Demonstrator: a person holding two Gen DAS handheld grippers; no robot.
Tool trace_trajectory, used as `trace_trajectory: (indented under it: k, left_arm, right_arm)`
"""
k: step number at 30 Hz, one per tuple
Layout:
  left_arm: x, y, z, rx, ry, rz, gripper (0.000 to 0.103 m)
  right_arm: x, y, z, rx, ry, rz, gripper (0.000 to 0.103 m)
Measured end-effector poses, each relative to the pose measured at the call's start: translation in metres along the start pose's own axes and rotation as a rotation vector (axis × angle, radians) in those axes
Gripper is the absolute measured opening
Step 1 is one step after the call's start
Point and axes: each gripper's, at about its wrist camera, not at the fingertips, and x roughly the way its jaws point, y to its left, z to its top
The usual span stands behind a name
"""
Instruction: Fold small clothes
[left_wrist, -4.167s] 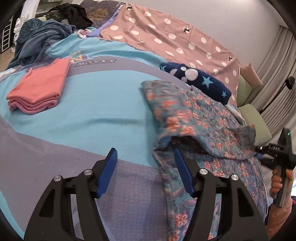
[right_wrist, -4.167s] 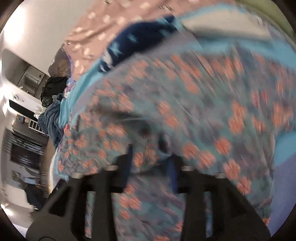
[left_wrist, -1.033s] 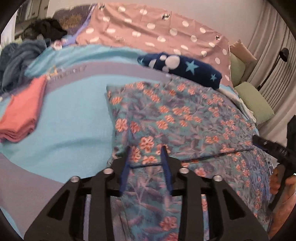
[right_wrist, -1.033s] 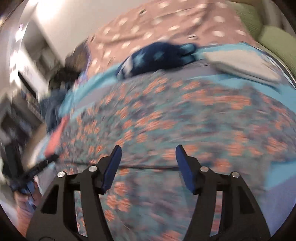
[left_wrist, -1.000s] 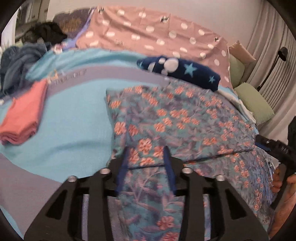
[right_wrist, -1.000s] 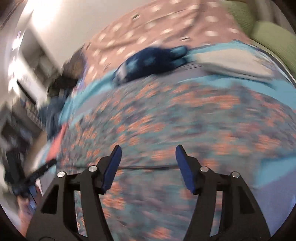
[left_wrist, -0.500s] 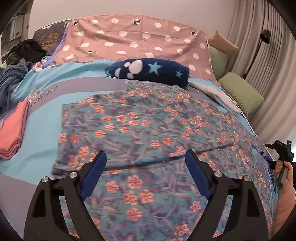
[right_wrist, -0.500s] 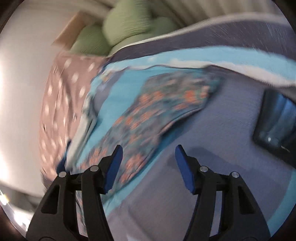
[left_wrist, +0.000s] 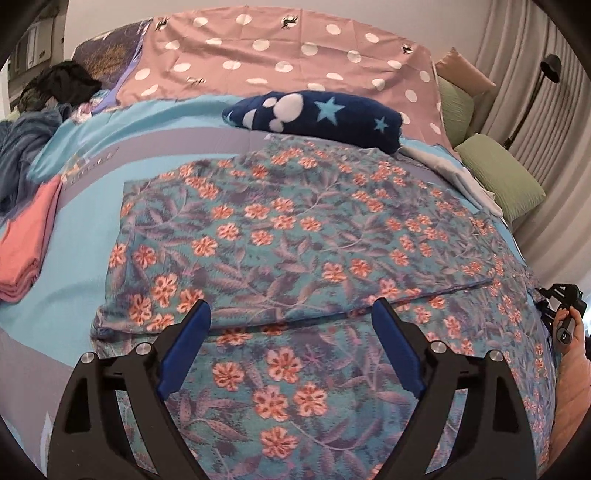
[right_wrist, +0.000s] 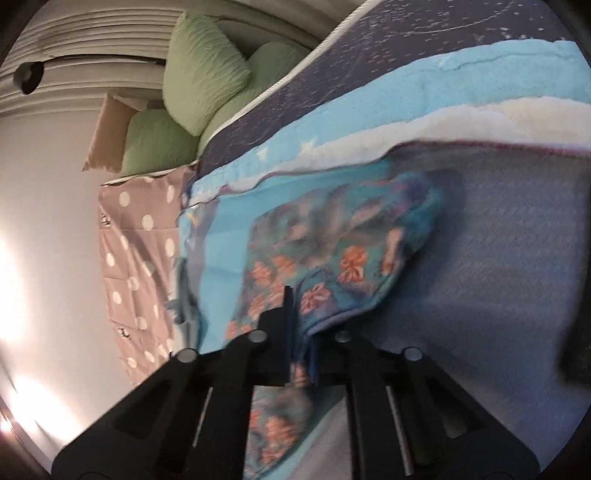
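Observation:
A teal garment with orange flowers (left_wrist: 295, 236) lies spread on the bed, its far half folded over the near half along a crosswise fold line. My left gripper (left_wrist: 291, 325) is open and empty, hovering over the garment's near part just before the fold edge. My right gripper (right_wrist: 299, 332) is shut on the floral garment's edge (right_wrist: 332, 254) at its right end, near the bed's side. It also shows small at the far right of the left wrist view (left_wrist: 563, 295), held by a hand.
A folded pink garment (left_wrist: 26, 240) lies at the left. A navy star-patterned cloth (left_wrist: 317, 114) and a pink polka-dot sheet (left_wrist: 280, 62) lie behind. Dark clothes (left_wrist: 22, 147) are heaped far left. Green pillows (left_wrist: 498, 177) sit at the right.
My left gripper let go of the garment, opened wide and drew back. My right gripper swung to the garment's right end and shut on its edge.

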Motion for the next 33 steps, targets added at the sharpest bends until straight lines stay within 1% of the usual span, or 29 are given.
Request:
trace_trajectory:
  k: [3, 6, 8, 9, 10, 12, 13, 14, 16, 17, 18, 19, 21, 22, 23, 24, 25, 27, 30, 31, 32, 33]
  left_arm:
    - [0.006, 0.007, 0.001, -0.029, 0.015, -0.006, 0.089]
    - [0.009, 0.013, 0.004, -0.051, 0.013, -0.013, 0.089]
    - [0.008, 0.017, 0.004, -0.063, 0.008, -0.028, 0.089]
    - [0.008, 0.018, 0.004, -0.067, 0.005, -0.034, 0.089]
    - [0.007, 0.021, 0.003, -0.073, 0.001, -0.043, 0.089]
    - [0.006, 0.024, 0.002, -0.084, -0.002, -0.048, 0.089]
    - [0.004, 0.028, 0.002, -0.096, -0.006, -0.051, 0.089]
    - [0.003, 0.031, 0.001, -0.107, -0.009, -0.055, 0.089]
    - [0.0, 0.036, 0.001, -0.122, -0.014, -0.072, 0.089]
    - [-0.001, 0.038, 0.001, -0.126, -0.017, -0.082, 0.089]
    - [-0.001, 0.04, 0.0, -0.128, -0.018, -0.086, 0.089]
    - [-0.002, 0.042, 0.0, -0.131, -0.019, -0.092, 0.089]
    - [-0.003, 0.044, -0.001, -0.134, -0.019, -0.107, 0.089]
    - [-0.004, 0.045, -0.001, -0.136, -0.019, -0.116, 0.089]
    - [-0.004, 0.046, -0.001, -0.139, -0.019, -0.126, 0.089]
    - [-0.003, 0.046, -0.001, -0.143, -0.017, -0.137, 0.089]
    - [-0.003, 0.046, 0.0, -0.149, -0.015, -0.154, 0.089]
    - [-0.001, 0.047, 0.004, -0.173, -0.007, -0.197, 0.089]
    - [0.005, 0.04, 0.014, -0.214, 0.016, -0.306, 0.089]
    - [0.009, 0.035, 0.02, -0.222, 0.026, -0.354, 0.089]
    - [0.012, 0.03, 0.024, -0.222, 0.036, -0.382, 0.089]
    - [0.017, 0.022, 0.03, -0.213, 0.048, -0.392, 0.089]
  right_arm:
    - [0.002, 0.043, -0.024, -0.12, 0.037, 0.083, 0.007]
    - [0.002, 0.103, -0.071, -0.295, 0.106, 0.184, 0.007]
    - [0.006, 0.15, -0.122, -0.444, 0.185, 0.252, 0.007]
    - [0.007, 0.161, -0.138, -0.486, 0.206, 0.27, 0.007]
    - [0.01, 0.181, -0.168, -0.563, 0.247, 0.304, 0.007]
    - [0.013, 0.206, -0.215, -0.668, 0.311, 0.346, 0.007]
    - [0.016, 0.217, -0.246, -0.723, 0.363, 0.375, 0.007]
    - [0.02, 0.222, -0.269, -0.758, 0.406, 0.392, 0.007]
    - [0.028, 0.226, -0.323, -0.834, 0.518, 0.406, 0.007]
    - [0.033, 0.223, -0.349, -0.873, 0.579, 0.399, 0.007]
    - [0.037, 0.22, -0.366, -0.903, 0.619, 0.387, 0.007]
    - [0.042, 0.211, -0.395, -0.964, 0.675, 0.36, 0.007]
    - [0.049, 0.202, -0.422, -1.059, 0.705, 0.305, 0.007]
    - [0.051, 0.193, -0.436, -1.125, 0.702, 0.261, 0.007]
    - [0.054, 0.184, -0.445, -1.172, 0.701, 0.227, 0.007]
    - [0.059, 0.183, -0.447, -1.186, 0.705, 0.213, 0.007]
    - [0.062, 0.176, -0.448, -1.195, 0.712, 0.195, 0.007]
    - [0.068, 0.17, -0.446, -1.176, 0.727, 0.192, 0.007]
    - [0.071, 0.168, -0.44, -1.148, 0.738, 0.204, 0.007]
    - [0.071, 0.168, -0.44, -1.15, 0.735, 0.205, 0.007]
    - [0.069, 0.165, -0.437, -1.153, 0.731, 0.205, 0.009]
    - [0.062, 0.162, -0.439, -1.157, 0.732, 0.207, 0.019]
